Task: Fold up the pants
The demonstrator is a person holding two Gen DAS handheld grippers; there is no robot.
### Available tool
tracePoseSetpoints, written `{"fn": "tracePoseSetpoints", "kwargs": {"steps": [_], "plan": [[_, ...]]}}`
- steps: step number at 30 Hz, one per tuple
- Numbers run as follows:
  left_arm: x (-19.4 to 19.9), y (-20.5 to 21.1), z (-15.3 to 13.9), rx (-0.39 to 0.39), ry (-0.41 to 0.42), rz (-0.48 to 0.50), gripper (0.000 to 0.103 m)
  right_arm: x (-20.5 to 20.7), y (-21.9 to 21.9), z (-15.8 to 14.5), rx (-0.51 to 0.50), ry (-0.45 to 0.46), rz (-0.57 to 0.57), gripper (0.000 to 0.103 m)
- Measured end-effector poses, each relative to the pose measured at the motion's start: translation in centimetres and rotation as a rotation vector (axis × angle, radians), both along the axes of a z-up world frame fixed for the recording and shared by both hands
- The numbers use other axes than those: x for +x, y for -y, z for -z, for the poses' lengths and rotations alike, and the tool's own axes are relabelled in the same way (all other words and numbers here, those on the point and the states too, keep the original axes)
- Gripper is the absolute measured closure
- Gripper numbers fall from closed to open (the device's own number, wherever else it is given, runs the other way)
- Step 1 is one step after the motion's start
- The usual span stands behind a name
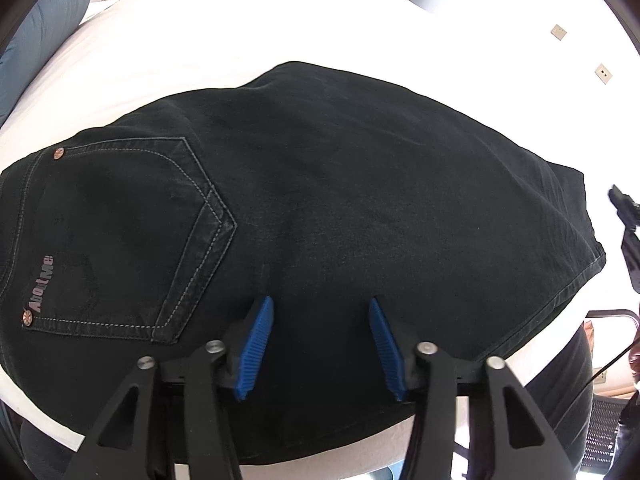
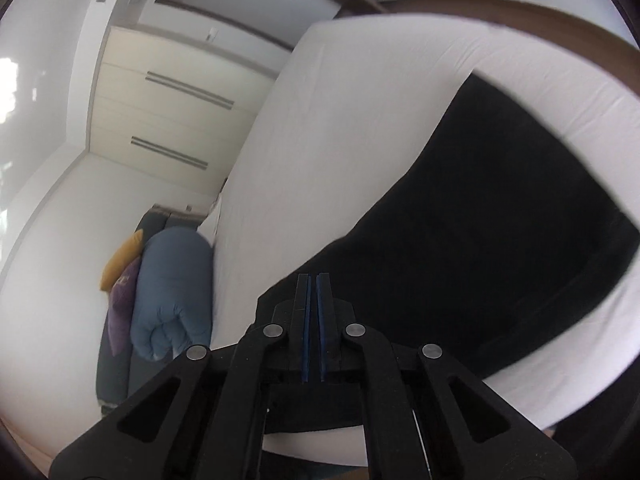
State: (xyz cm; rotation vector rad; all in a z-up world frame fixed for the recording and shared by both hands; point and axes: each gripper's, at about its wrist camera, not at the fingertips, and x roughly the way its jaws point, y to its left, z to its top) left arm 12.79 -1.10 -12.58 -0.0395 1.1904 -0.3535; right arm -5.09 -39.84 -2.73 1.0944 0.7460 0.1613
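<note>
Black pants lie folded on a white bed, back pocket with grey lettering up at the left. My left gripper is open, its blue pads spread just above the near edge of the pants, holding nothing. My right gripper has its jaws shut with only a thin slit between them; it hovers over the edge of the pants and I see no cloth between the pads. The right view is tilted and blurred.
A rolled blue duvet with a yellow cushion and a purple cushion lies beside the bed. Cream wardrobe doors stand behind. A dark chair stands at the right, by the bed's near edge.
</note>
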Motion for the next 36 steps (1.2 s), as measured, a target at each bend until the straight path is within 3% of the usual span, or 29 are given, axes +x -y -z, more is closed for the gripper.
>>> {"fn": "tracePoseSetpoints", "kwargs": {"steps": [2, 5, 7, 10, 15, 18, 20, 21, 22, 24, 25, 27, 31, 34, 36], "plan": [[0.0, -0.5, -0.3, -0.016, -0.005, -0.017, 0.080, 2.4, -1.6, 2.6, 0.057, -0.057, -0.063, 0.102], [-0.1, -0.8, -1.4, -0.033, 0.024, -0.023, 0.096, 4.1, -2.9, 6.0, 0.022, -0.183, -0.107, 0.102], [-0.1, -0.2, -2.5, -0.070, 0.048, -0.010, 0.097, 3.3, -1.9, 7.6, -0.022, -0.248, -0.072, 0.103], [0.6, 2.4, -3.8, -0.129, 0.067, 0.051, 0.097, 1.0, 1.5, 7.7, 0.001, -0.235, 0.025, 0.103], [2.3, 7.8, -2.4, -0.212, 0.033, 0.169, 0.099, -3.6, 9.0, 7.4, -0.003, -0.245, 0.257, 0.103], [3.4, 7.5, 1.0, -0.240, -0.048, 0.117, 0.103, -4.9, 11.3, 5.1, -0.099, -0.267, 0.331, 0.103], [3.1, 5.4, 1.6, -0.304, -0.067, 0.070, 0.102, -5.2, 11.5, 2.3, -0.206, -0.282, 0.371, 0.103], [2.7, 4.4, 1.3, -0.294, -0.053, 0.059, 0.102, -5.3, 11.3, 1.3, -0.219, -0.262, 0.371, 0.103], [2.3, 3.8, 1.0, -0.284, -0.043, 0.054, 0.103, -5.0, 10.8, 0.1, -0.206, -0.203, 0.343, 0.103], [2.0, 2.5, 0.2, -0.336, -0.044, 0.046, 0.103, -3.4, 8.6, -1.4, -0.175, -0.110, 0.235, 0.103], [2.4, 2.6, -0.5, -0.378, -0.045, 0.057, 0.103, -1.7, 6.5, -1.7, -0.164, -0.086, 0.155, 0.103], [3.7, 4.6, -1.9, -0.374, -0.015, 0.098, 0.103, 2.1, 1.2, -1.5, -0.139, -0.059, 0.019, 0.103], [7.4, 10.1, -3.0, -0.340, 0.014, 0.197, 0.103, 9.8, -5.7, 0.5, -0.110, -0.067, -0.156, 0.103], [10.4, 12.0, -1.4, -0.276, -0.014, 0.196, 0.103, 15.4, -7.9, 3.0, -0.062, -0.117, -0.241, 0.103], [11.9, 11.9, 0.3, -0.231, -0.051, 0.174, 0.102, 18.3, -7.9, 4.7, -0.104, -0.187, -0.227, 0.103]]}}
